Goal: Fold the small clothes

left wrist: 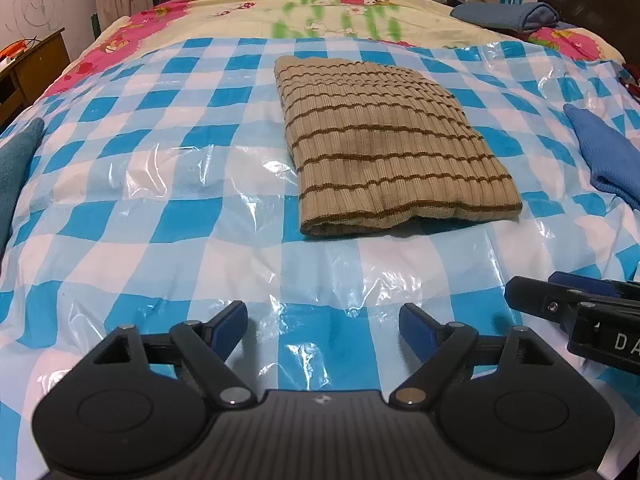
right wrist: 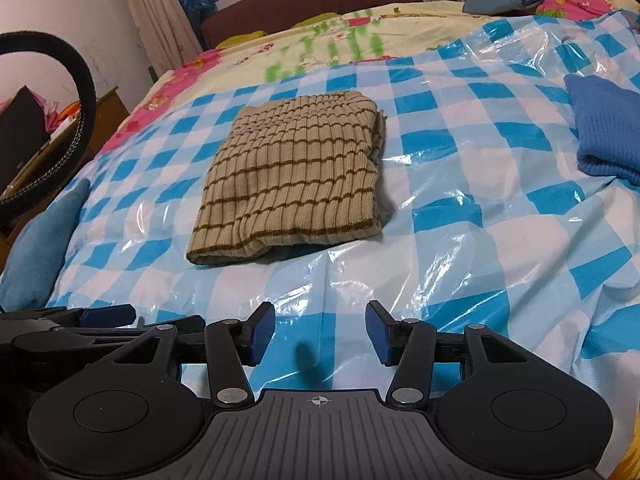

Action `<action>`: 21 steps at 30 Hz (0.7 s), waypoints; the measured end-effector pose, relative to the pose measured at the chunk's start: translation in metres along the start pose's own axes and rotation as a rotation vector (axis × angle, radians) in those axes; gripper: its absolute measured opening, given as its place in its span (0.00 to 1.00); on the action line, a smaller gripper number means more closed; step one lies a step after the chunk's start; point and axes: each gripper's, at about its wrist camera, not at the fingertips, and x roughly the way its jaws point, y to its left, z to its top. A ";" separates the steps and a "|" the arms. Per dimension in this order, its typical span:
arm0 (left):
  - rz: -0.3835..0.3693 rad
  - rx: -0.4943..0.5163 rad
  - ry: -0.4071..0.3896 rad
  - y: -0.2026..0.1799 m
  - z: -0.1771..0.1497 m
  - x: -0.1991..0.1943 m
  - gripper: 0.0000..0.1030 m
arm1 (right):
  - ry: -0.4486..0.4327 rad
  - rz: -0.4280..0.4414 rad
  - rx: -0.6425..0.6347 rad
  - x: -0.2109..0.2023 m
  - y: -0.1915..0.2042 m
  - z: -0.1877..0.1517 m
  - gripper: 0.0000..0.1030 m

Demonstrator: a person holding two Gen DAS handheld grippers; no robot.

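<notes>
A beige ribbed knit garment with thin brown stripes lies folded into a rough rectangle on the blue-and-white checked plastic sheet that covers the bed. In the left wrist view it sits in the centre and upper middle of the frame. Its long axis runs from the lower right towards the upper left, so the far end leans left, and the brown stripes cross it roughly from side to side. The thick folded edge faces the bottom of the frame. In the right wrist view the same garment sits left of centre, its rolled near edge towards the bottom of the frame and a looser layered edge along its right side.

The left tongs stand wide apart at the bottom of the frame, with nothing between the blue pads but bare sheet. The garment lies ahead of them, apart and a little to the right of their midline. The right tongs are also parted and empty, a narrower gap than the left. The garment lies ahead of them and to the left, untouched. Each tool's tip shows at the edge of the other's view.

A folded bright blue knit piece rests at the right edge of the sheet, well apart from the striped garment. A teal cloth lies at the left edge. A rolled grey-blue cloth sits in the upper right on the flowered bedcover.
</notes>
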 end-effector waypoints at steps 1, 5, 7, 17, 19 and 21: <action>0.002 0.001 0.000 -0.001 0.000 0.000 0.87 | 0.001 0.000 0.002 0.000 0.000 0.000 0.49; 0.005 0.001 0.006 -0.001 0.000 0.000 0.88 | 0.002 0.003 0.005 0.000 -0.002 0.000 0.49; 0.001 -0.005 0.017 -0.001 0.000 0.000 0.89 | 0.003 0.005 0.005 0.000 -0.002 0.000 0.50; 0.105 0.028 0.023 -0.004 -0.003 0.001 1.00 | 0.008 -0.013 -0.010 0.001 0.001 -0.006 0.53; 0.115 0.035 0.025 -0.005 -0.004 0.001 1.00 | 0.015 -0.027 -0.011 0.003 0.000 -0.008 0.53; 0.094 0.019 0.032 -0.003 -0.004 0.001 1.00 | 0.025 -0.028 -0.009 0.005 0.000 -0.009 0.53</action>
